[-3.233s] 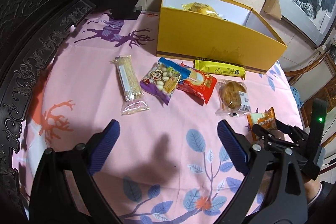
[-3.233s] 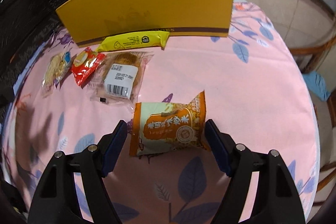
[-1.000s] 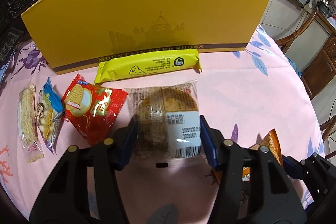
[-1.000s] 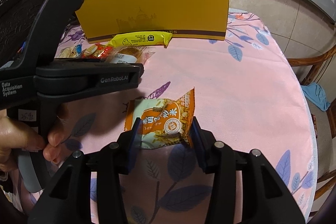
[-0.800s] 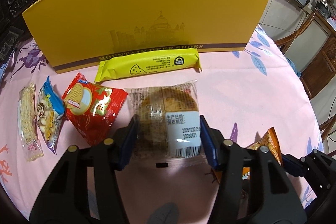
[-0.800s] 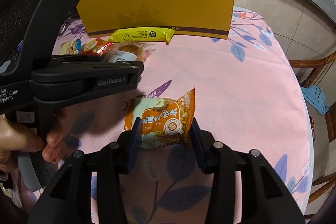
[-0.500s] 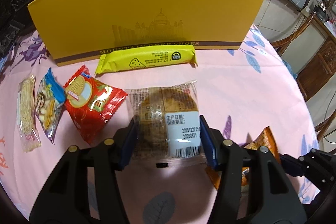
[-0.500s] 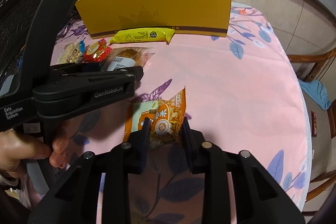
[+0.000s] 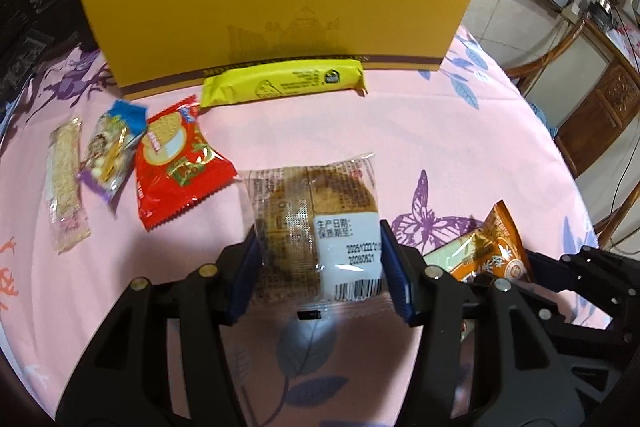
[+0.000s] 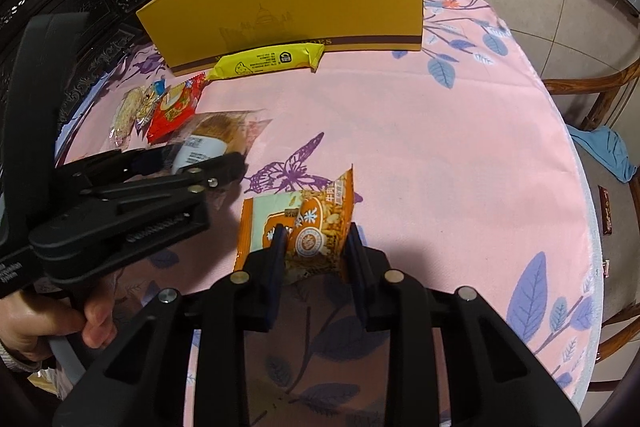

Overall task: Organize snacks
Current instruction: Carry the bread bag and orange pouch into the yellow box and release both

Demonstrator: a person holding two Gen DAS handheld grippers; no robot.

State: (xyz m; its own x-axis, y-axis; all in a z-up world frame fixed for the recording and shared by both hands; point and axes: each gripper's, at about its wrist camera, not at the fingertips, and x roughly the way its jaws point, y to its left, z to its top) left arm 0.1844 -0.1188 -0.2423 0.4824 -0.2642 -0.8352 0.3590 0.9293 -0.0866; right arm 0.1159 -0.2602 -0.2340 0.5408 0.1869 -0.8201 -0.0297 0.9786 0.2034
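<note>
Snacks are spread over a round table with a pink printed cloth, in front of a yellow cardboard box that stands at the far side. The left gripper is clamped on a clear-wrapped cake, its blue pads pressing the 2 long edges of the wrapper near the barcode label, and the pack looks raised off the cloth. The right gripper has just been closing and now pinches an orange rice-snack packet, whose film is crumpled and bowed upward between the jaws. Left on the table are a yellow cheese bar lying just beside the box's near wall, a red biscuit packet, a purple and blue candy bag and a pale cereal bar in a row at the far left. All of these look light, with thin slippery film that folds rather than resists. The cake is soft and likely to squash, so a hold across the sealed edges seems kinder than one on the middle. The orange packet's contents may crack under a hard squeeze, and its puffed film could slip if gripped loosely.
</note>
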